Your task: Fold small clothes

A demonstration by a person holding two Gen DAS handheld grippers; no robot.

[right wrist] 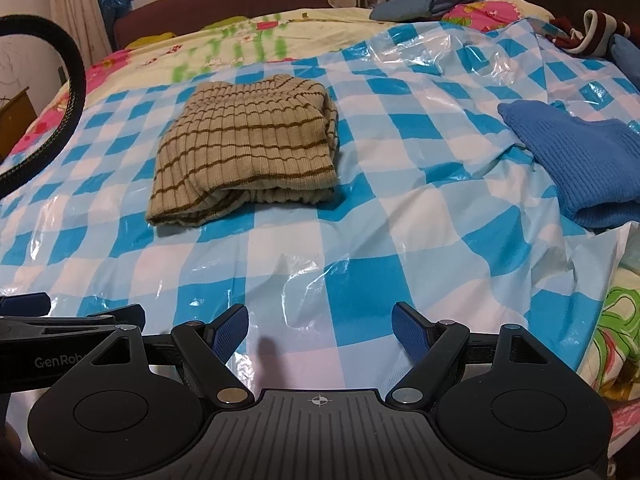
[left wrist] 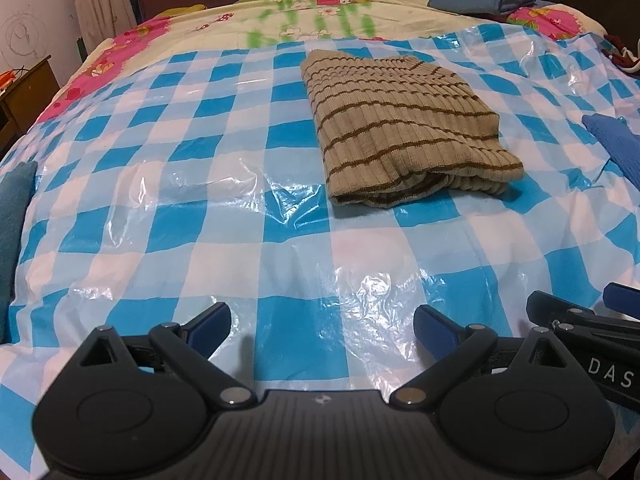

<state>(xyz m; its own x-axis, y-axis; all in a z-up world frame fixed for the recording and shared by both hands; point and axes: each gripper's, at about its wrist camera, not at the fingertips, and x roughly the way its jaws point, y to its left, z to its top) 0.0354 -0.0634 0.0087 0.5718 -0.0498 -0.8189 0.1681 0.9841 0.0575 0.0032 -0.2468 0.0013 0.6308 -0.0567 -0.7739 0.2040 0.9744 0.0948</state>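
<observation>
One folded tan knit top with brown stripes (left wrist: pixel 404 128) is laid on the blue-and-white checked plastic sheet (left wrist: pixel 200 220); one blue knit garment (right wrist: pixel 576 164) is seen nearby. Two tools, the left tool (left wrist: pixel 322 326) and the right tool (right wrist: pixel 320 330), are held wide apart, gripping nothing.

Both grippers — left gripper (left wrist: pixel 322 330), right gripper (right wrist: pixel 320 330) — are black with blue ribbed jaws, silver rivets, ridged grey bases.

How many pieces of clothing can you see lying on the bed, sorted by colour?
Beige with brown stripes: 1, the folded striped top on the checked plastic sheet.
Bright blue: 1, the blue knit at the right edge.
Grey-blue: 1, the folded cloth near the headboard.
Maroon and white: 1, the crumpled garment at far right.
Total: 4
</observation>
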